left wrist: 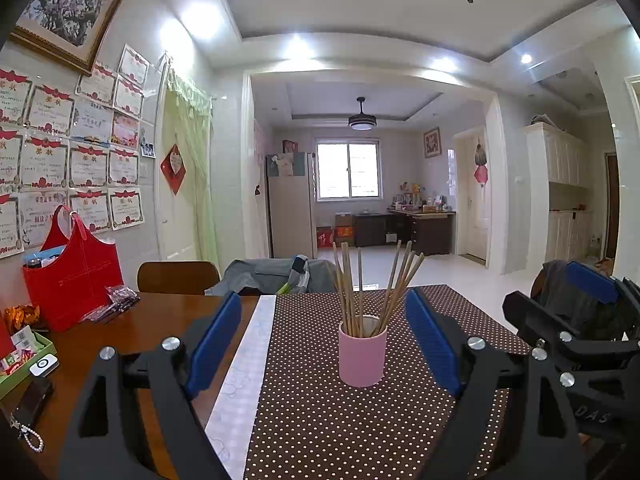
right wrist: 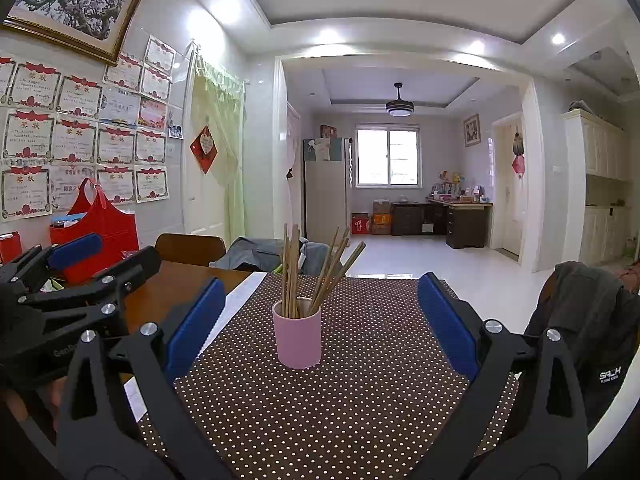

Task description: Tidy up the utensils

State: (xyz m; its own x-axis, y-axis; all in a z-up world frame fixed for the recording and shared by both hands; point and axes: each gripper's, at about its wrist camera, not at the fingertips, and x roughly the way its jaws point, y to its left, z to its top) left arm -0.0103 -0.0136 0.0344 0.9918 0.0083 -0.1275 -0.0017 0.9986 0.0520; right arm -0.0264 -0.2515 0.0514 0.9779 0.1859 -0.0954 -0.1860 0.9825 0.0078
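A pink cup (left wrist: 362, 355) stands upright on a brown polka-dot table runner (left wrist: 320, 420). Several wooden chopsticks (left wrist: 374, 288) stand in it, fanned out. In the right wrist view the cup (right wrist: 297, 338) and chopsticks (right wrist: 316, 272) sit left of centre. My left gripper (left wrist: 326, 320) is open and empty, its blue pads either side of the cup but short of it. My right gripper (right wrist: 322, 304) is open and empty, also short of the cup. Each gripper shows at the edge of the other's view, the right one (left wrist: 576, 304) and the left one (right wrist: 80, 256).
A red bag (left wrist: 74, 276) stands at the table's left by the wall, with a green tray (left wrist: 24, 356) of small items and keys near it. A wooden chair (left wrist: 178, 276) and grey clothing (left wrist: 276, 276) are at the far edge. A dark jacket (right wrist: 588, 320) hangs at right.
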